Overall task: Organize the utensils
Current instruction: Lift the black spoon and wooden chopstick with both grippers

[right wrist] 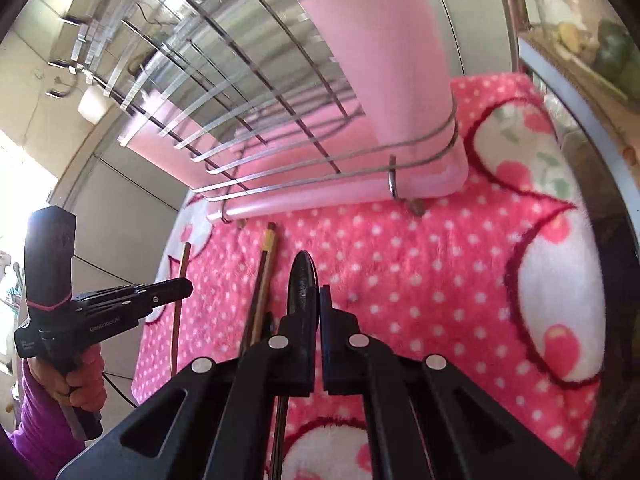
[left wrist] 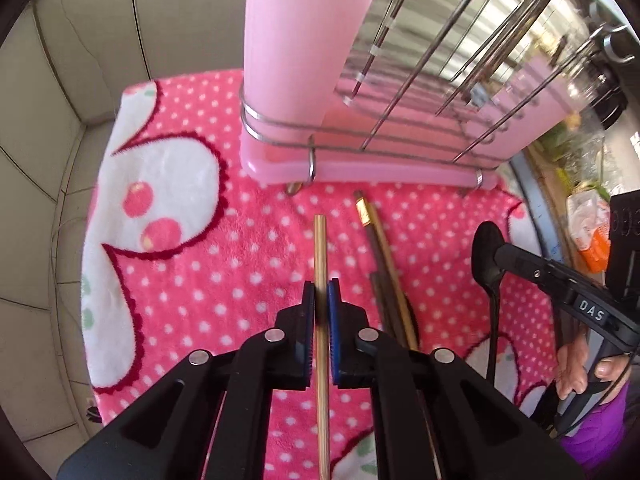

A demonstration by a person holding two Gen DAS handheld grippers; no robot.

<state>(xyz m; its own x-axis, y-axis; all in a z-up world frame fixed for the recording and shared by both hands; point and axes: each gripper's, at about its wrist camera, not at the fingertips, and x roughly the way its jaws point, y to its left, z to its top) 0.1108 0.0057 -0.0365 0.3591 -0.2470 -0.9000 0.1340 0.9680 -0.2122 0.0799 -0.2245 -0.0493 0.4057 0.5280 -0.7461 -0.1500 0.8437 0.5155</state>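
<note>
My left gripper (left wrist: 321, 292) is clenched on a slim, pale wooden chopstick (left wrist: 321, 248), its blue-padded jaws pressing either side of the shaft, which runs straight ahead from between them over the pink polka-dot fleece blanket (left wrist: 224, 264). My right gripper (right wrist: 319, 300) has its jaws clamped on a black spoon (right wrist: 303, 280) just below the bowl (the bowl pokes out ahead of the fingertips, edge-on in the right wrist view). In the left wrist view that spoon (left wrist: 486, 256) hangs handle-down from the right gripper (left wrist: 505, 255), above the blanket.

Between the two held utensils, a small bunch of dark and gold-tipped chopsticks (left wrist: 380, 256) lies on the blanket, tips towards the rack.

Beyond them stands a chrome wire dish rack (left wrist: 400, 148) on a pink plastic drip tray (left wrist: 360, 170), with a tall pink plastic utensil holder (left wrist: 300, 52) at one end. My hand (left wrist: 580, 372) and a purple sleeve (right wrist: 36, 432) show at the edges.
</note>
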